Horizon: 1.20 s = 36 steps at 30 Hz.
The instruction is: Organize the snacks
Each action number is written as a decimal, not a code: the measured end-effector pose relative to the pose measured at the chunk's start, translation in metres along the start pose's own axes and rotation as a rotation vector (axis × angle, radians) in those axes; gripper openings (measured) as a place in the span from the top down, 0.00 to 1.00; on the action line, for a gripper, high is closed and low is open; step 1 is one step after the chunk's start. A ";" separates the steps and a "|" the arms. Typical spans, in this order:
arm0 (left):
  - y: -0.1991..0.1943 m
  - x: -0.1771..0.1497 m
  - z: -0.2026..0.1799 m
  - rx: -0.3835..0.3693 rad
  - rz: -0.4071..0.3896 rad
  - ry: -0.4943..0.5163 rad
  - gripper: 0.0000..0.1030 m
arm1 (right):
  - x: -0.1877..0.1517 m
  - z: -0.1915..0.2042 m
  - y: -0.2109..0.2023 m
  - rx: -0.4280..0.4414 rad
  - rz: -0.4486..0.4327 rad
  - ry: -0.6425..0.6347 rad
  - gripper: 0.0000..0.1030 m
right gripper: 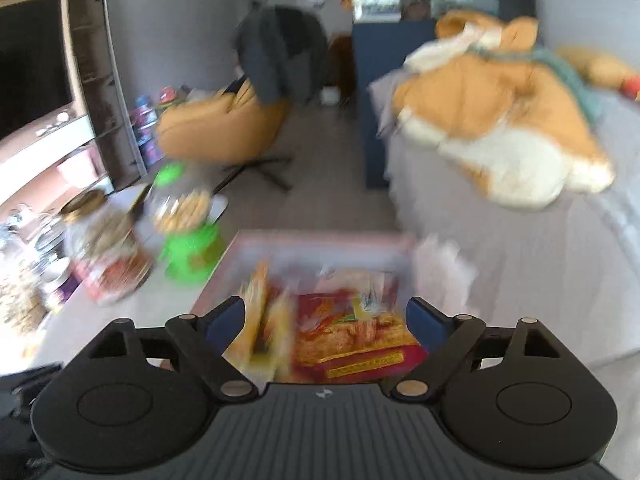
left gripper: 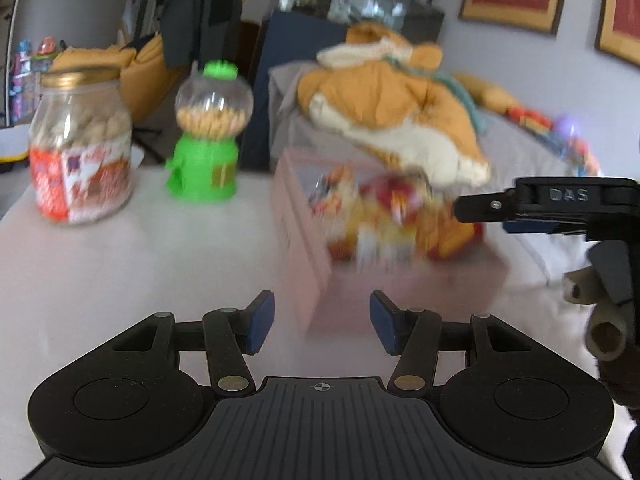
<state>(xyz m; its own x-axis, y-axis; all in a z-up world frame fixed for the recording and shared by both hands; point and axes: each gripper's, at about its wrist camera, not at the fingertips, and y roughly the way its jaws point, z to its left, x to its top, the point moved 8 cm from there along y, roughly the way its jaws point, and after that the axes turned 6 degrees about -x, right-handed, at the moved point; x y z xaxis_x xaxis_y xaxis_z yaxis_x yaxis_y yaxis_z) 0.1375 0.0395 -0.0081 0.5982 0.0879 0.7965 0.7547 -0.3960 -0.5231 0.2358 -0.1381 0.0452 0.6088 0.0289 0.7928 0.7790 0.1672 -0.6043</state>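
A pink box (left gripper: 304, 248) stands on the white table (left gripper: 120, 280), filled with several blurred snack packets (left gripper: 384, 216). My left gripper (left gripper: 322, 322) hangs low in front of the box's near corner, open, with nothing between its blue pads. My right gripper (left gripper: 460, 208) comes in from the right over the packets. In the right wrist view, my right gripper (right gripper: 325, 320) is wide open above the box (right gripper: 320, 242). A red packet (right gripper: 352, 336) and yellow packets (right gripper: 256, 320) lie below the gap; the pads touch neither.
A gold-lidded glass jar of biscuits (left gripper: 80, 148) and a green candy dispenser (left gripper: 208, 136) stand at the table's left rear. A large orange and white plush toy (left gripper: 400, 108) lies on the bed behind the box. Gloved fingers (left gripper: 600, 320) hold the right gripper's handle.
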 end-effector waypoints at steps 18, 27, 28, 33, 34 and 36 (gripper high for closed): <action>-0.027 -0.079 -0.033 0.165 0.022 0.083 0.44 | -0.172 0.022 -0.041 -0.167 0.118 -0.109 0.00; -0.021 -0.080 -0.040 0.229 0.044 0.162 0.41 | -0.176 0.010 -0.044 -0.125 0.049 -0.068 0.00; -0.022 -0.080 -0.039 0.224 0.042 0.155 0.41 | -0.176 0.010 -0.044 -0.127 0.042 -0.060 0.00; -0.022 -0.080 -0.040 0.231 0.045 0.165 0.41 | -0.175 0.010 -0.045 -0.130 0.039 -0.061 0.00; -0.022 -0.080 -0.040 0.230 0.045 0.165 0.41 | -0.175 0.009 -0.045 -0.129 0.039 -0.058 0.00; -0.022 -0.080 -0.041 0.228 0.044 0.162 0.41 | -0.175 0.009 -0.045 -0.129 0.038 -0.058 0.00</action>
<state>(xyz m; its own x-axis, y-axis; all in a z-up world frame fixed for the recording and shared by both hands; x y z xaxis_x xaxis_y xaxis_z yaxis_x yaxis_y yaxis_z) 0.0624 0.0041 -0.0478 0.5950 -0.0795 0.7998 0.7809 -0.1786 -0.5986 0.0931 -0.1416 -0.0656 0.6317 0.0907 0.7698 0.7704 0.0370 -0.6365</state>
